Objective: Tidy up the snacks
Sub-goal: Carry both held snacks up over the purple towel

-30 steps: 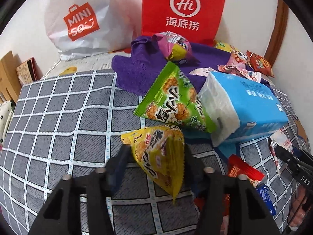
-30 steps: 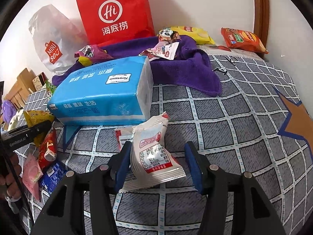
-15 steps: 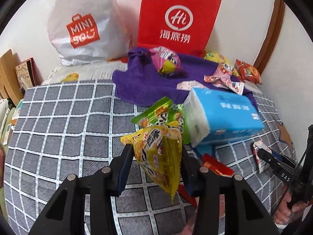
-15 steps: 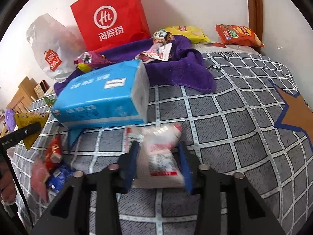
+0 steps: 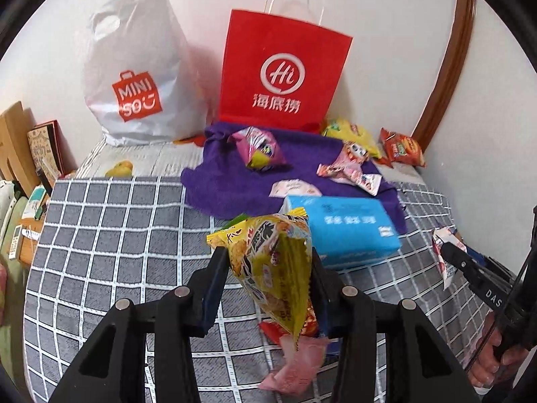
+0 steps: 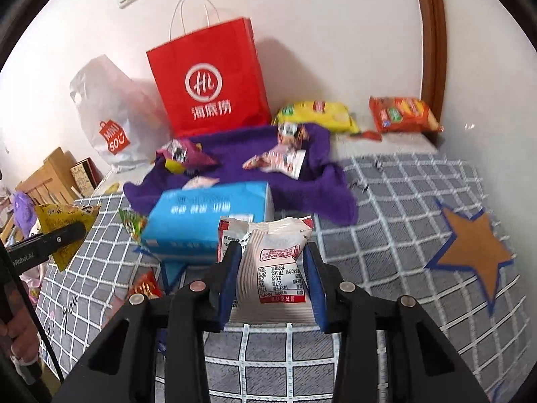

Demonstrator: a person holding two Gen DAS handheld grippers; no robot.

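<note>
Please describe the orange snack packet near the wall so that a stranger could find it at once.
Start at the red paper bag standing against the wall. To its right lies a yellow chip bag, and further right the orange snack packet lies flat beside the brown wooden frame. It is the only orange packet there.

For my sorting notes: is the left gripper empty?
No, the left gripper holds a yellow snack bag between its fingers.

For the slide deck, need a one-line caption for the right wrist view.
Right gripper shut on a white snack packet above the grid-pattern bedspread, blue tissue pack and red paper bag behind.
</note>
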